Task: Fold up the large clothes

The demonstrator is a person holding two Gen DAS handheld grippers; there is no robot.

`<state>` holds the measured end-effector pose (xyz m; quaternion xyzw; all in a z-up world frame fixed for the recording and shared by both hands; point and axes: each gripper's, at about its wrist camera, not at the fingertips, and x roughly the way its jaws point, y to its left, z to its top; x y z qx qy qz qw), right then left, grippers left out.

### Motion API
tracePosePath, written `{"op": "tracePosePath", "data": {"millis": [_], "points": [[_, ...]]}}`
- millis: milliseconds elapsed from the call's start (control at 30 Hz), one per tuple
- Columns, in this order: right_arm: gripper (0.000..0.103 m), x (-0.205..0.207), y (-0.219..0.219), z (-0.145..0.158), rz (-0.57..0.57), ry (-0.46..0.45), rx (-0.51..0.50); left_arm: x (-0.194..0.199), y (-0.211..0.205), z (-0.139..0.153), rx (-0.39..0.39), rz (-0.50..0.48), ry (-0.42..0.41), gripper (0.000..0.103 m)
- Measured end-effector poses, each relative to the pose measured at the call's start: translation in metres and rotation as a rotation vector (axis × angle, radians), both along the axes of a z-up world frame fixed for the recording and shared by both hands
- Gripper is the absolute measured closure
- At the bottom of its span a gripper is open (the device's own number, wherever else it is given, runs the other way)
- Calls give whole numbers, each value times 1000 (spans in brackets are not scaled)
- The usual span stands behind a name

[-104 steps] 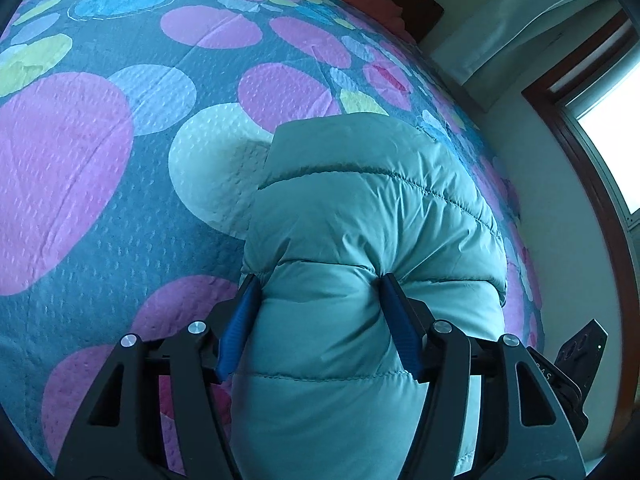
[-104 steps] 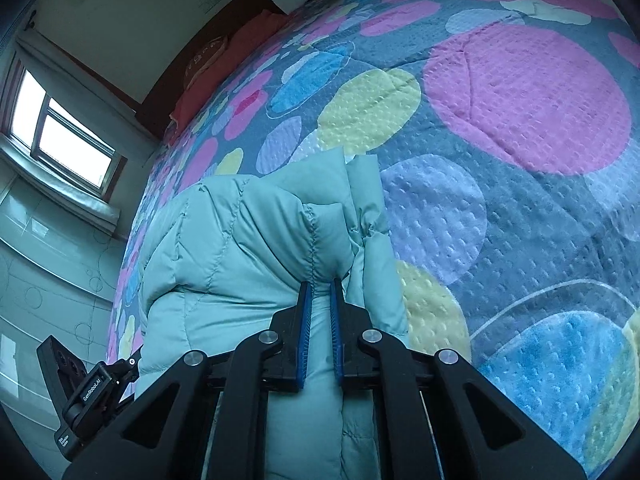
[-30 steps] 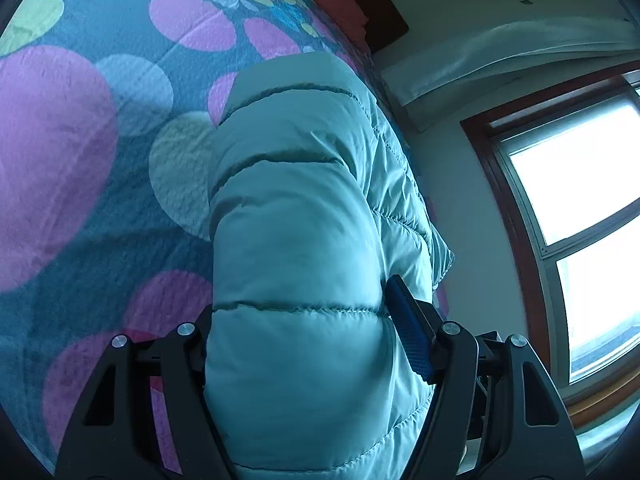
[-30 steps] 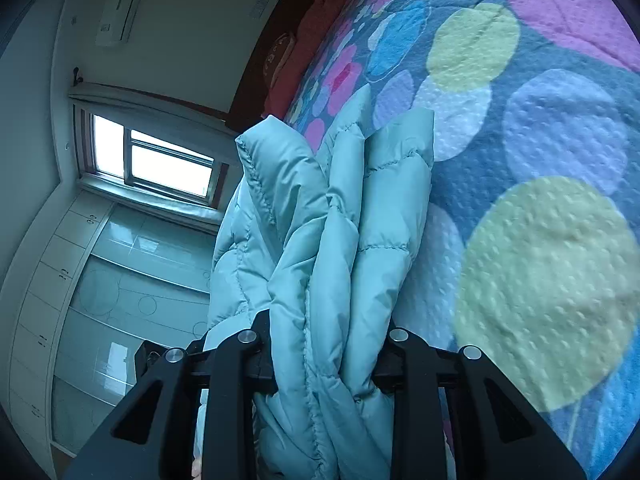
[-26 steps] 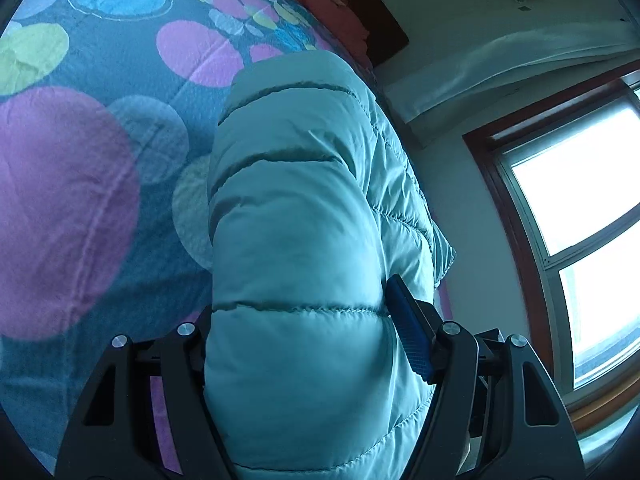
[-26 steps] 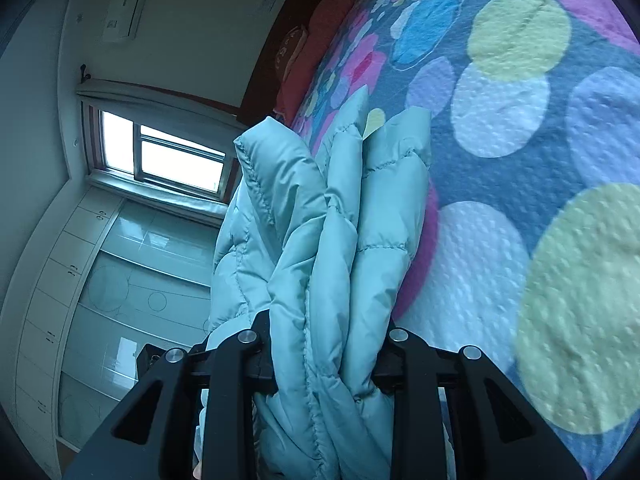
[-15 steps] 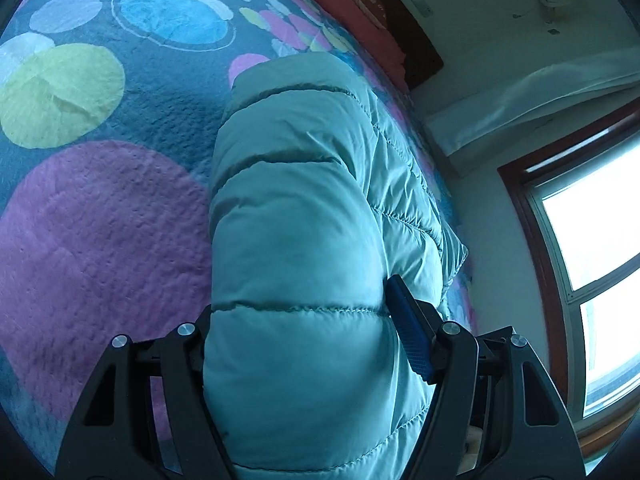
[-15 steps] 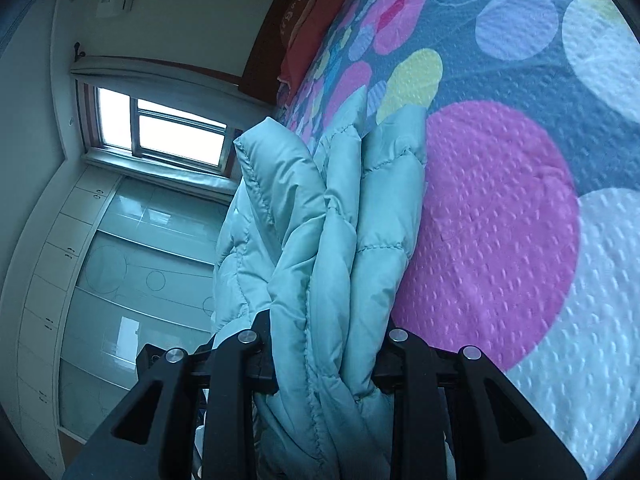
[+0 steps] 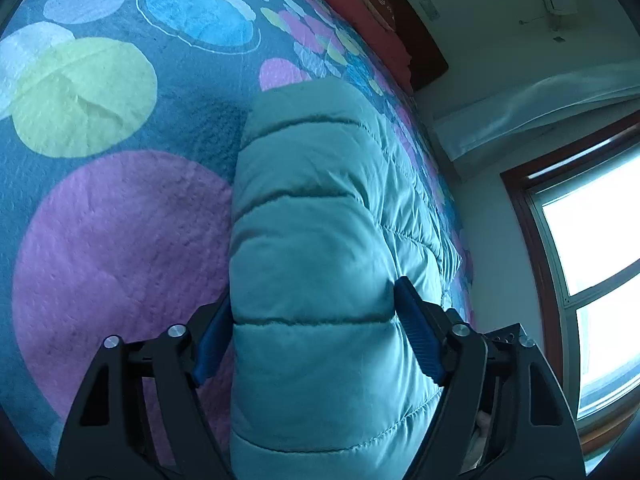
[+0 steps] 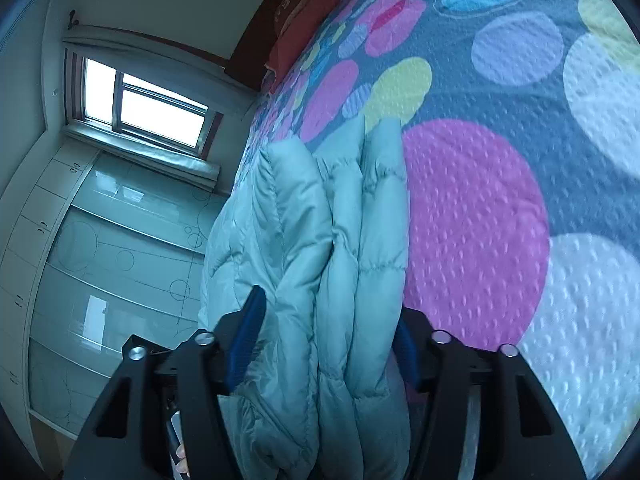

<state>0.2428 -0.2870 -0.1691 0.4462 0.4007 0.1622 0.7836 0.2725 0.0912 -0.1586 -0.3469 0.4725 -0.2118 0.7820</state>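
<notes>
The step in hand looks like letting go of the 1 pale teal quilted puffer jacket (image 9: 320, 248), which lies folded into a thick bundle on the dark blue bedspread printed with big coloured circles (image 9: 120, 240), close to the bed's window-side edge and running toward the headboard end.

The left gripper (image 9: 316, 328) has just been widening its jaws. Its blue pads (image 9: 418, 340) flank the bundle's rounded fold with the padding between them, the right pad at the fabric's edge and a sliver of gap showing on the other side, so it looks released rather than clamped.

The right gripper (image 10: 324, 344) has also just been widening. Its left pad stands clear of the 3 stacked layers (image 10: 344, 260); the other pad is mostly hidden behind the fabric.

To finish well, I would open both jaws fully before drawing back, then pull straight out along the fingers and slightly upward, so the pads do not drag the slippery shell and spring the fold open. The puffy fill will want to rebound.

Counted: 1 jacket, 2 grippers, 1 red pillow (image 9: 360, 12) at the headboard.
</notes>
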Motion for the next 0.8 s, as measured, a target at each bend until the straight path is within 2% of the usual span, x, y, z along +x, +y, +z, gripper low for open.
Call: {"op": "tracePosePath", "data": {"millis": [200, 267, 333, 433, 600, 700, 767, 800], "points": [[38, 26, -23, 2, -64, 13, 35, 19, -1, 1, 42, 15, -7, 25], [39, 35, -25, -1, -76, 30, 35, 22, -4, 1, 64, 8, -8, 29], [64, 40, -26, -9, -84, 62, 23, 26, -7, 1, 89, 1, -6, 35], [73, 42, -29, -24, -91, 90, 48, 28, -15, 0, 120, -12, -15, 36], [73, 39, -30, -28, -100, 83, 48, 26, -19, 0, 149, -20, -32, 36], [68, 31, -30, -21, -99, 91, 42, 19, -17, 6, 177, -19, -43, 35], [55, 17, -30, -14, -97, 92, 40, 10, -15, 13, 190, -12, -50, 32], [43, 12, -29, -10, -97, 87, 38, 6, -14, 15, 184, -12, -50, 29]]}}
